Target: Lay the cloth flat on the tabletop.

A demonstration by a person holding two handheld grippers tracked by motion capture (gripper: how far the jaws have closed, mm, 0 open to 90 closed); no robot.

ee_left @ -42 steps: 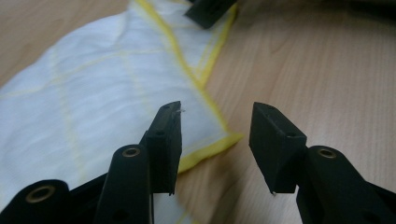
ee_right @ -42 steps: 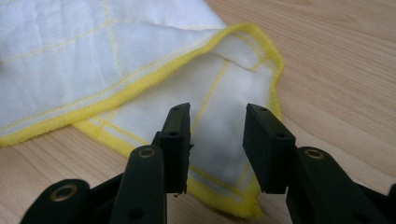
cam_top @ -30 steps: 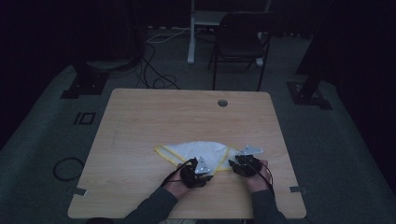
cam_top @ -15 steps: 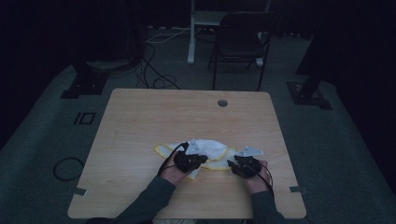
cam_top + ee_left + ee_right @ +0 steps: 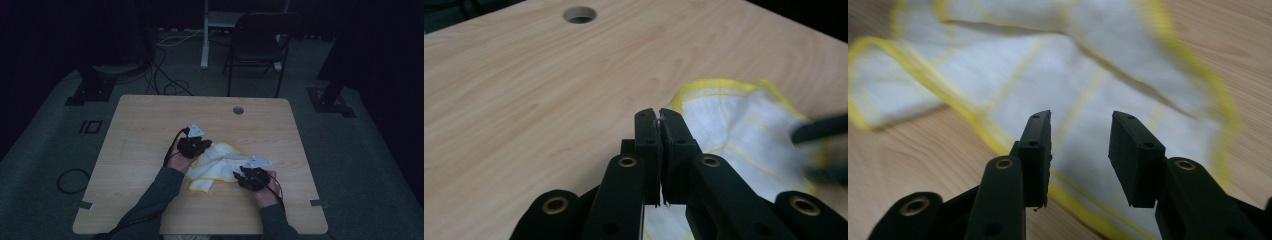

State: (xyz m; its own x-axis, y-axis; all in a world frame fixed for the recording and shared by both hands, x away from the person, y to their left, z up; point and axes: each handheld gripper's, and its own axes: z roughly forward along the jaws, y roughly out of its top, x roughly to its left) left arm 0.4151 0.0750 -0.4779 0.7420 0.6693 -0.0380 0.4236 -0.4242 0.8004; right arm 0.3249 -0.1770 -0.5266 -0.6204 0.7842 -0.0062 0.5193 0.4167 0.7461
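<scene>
A white cloth [image 5: 220,162] with yellow edging and thin yellow stripes lies rumpled on the wooden table [image 5: 150,125]. My left gripper [image 5: 202,148] is at the cloth's far left corner. In the left gripper view this gripper [image 5: 659,120] is shut, a thin edge of the cloth [image 5: 744,125] is pinched between its pads, and more cloth hangs below them. My right gripper [image 5: 241,176] hovers at the cloth's near right edge. In the right gripper view it [image 5: 1080,130] stands open just above the cloth [image 5: 1048,65], with nothing between the pads.
A round cable hole [image 5: 238,110] sits near the table's far edge, also seen in the left gripper view [image 5: 579,14]. A dark chair [image 5: 260,45] stands behind the table. A cable loop [image 5: 70,180] lies on the floor at the left.
My left gripper has travelled away from the person and upward, pulling the cloth's corner along so the cloth folds over itself. The right gripper has shifted slightly left.
</scene>
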